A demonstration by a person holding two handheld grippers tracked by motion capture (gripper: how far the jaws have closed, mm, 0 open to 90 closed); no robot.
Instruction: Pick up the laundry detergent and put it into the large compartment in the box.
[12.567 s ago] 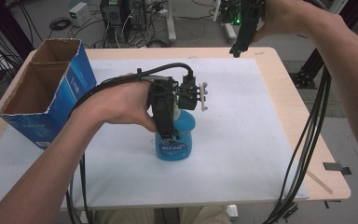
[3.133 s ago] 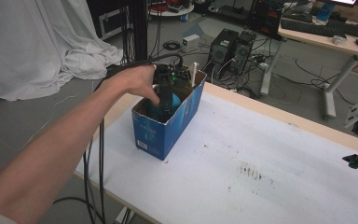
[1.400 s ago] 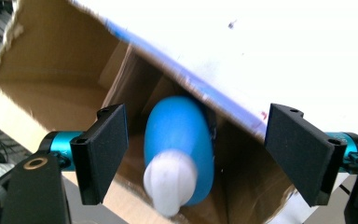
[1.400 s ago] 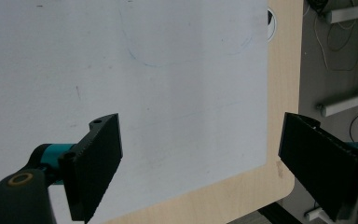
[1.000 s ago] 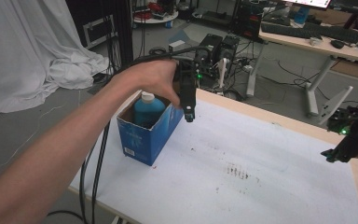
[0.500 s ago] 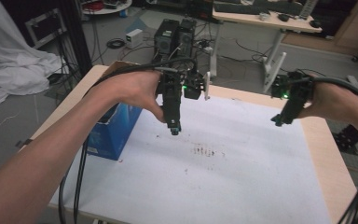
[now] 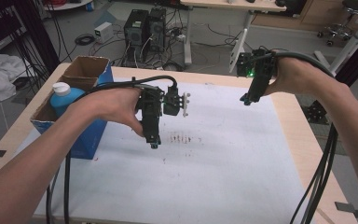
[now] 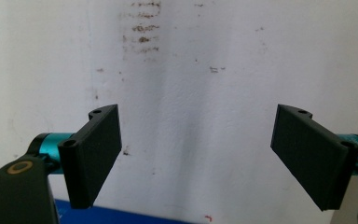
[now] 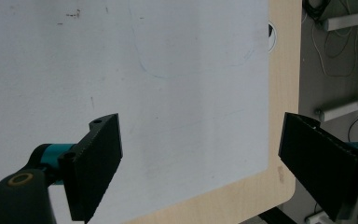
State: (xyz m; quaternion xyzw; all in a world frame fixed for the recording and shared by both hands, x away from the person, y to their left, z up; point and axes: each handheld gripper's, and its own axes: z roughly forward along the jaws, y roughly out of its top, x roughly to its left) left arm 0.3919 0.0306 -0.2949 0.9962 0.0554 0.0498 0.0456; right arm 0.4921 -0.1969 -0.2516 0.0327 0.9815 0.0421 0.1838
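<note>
Bottle (image 7: 64, 95) upright in box (image 7: 86, 70), left of frame. Left gripper (image 7: 154, 142) at centre over mat (image 7: 214, 163), jaws apart, empty. Right gripper (image 7: 245, 99) upper right, jaws apart, empty. Placing looks finished; next move likely just both hands resting clear.

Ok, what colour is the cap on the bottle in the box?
White, on a blue bottle; the cap shows best in the high view.
</note>
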